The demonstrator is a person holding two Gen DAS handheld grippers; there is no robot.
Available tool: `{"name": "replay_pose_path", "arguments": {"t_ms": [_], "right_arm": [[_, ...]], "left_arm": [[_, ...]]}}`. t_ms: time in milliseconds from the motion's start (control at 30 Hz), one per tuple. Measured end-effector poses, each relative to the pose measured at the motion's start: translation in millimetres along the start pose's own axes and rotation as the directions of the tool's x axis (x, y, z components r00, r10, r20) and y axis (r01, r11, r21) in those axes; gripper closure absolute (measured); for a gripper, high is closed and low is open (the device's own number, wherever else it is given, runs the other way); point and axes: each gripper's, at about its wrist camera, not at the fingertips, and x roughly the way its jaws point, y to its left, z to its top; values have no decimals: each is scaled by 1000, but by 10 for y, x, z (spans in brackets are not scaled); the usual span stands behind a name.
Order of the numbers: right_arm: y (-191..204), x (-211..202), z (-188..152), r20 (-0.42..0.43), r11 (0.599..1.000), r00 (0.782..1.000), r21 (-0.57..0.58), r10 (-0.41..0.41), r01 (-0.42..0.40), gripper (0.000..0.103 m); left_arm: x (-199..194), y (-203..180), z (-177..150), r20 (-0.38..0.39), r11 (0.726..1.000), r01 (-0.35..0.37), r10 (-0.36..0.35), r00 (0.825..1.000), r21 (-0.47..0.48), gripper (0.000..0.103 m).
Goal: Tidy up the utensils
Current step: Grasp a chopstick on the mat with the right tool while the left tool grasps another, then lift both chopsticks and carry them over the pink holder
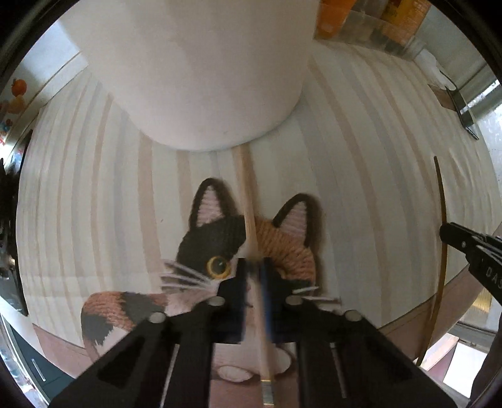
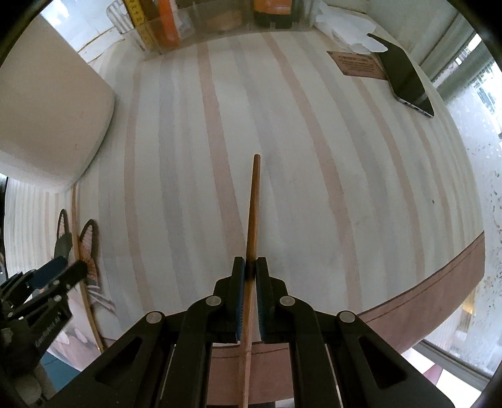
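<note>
In the left wrist view my left gripper is shut on a pale wooden chopstick. The stick runs from the foot of a tall white container down across a cat-shaped mat. At the right edge of that view my right gripper holds a darker chopstick. In the right wrist view the right gripper is shut on this brown chopstick, whose tip points away over the striped cloth. The left gripper shows at the lower left, beside the mat and the container.
A clear organizer with orange and yellow items stands at the far edge. A dark phone, a brown card and crumpled white material lie at the far right. The table's brown rim curves near the window.
</note>
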Motion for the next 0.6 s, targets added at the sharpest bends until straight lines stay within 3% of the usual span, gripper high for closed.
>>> {"name": "replay_pose_path", "arguments": {"t_ms": [167,333,600], "right_arm": [[144,19,116,-6,999,1000,-31,12,-12,96],[497,83,69,-16,996,999,-82,44,-45,96],[1006,231,16,-66,982,996,-180,51,-62,96]], "left_arm": [[-46,386,-167,-13,994,5,-7,1000,-106,98],[-92,886,-347,-36,970,18,-27,999,-242,98],[-96,1144,-369,-51,959,38,-55,997,-280,94]]}}
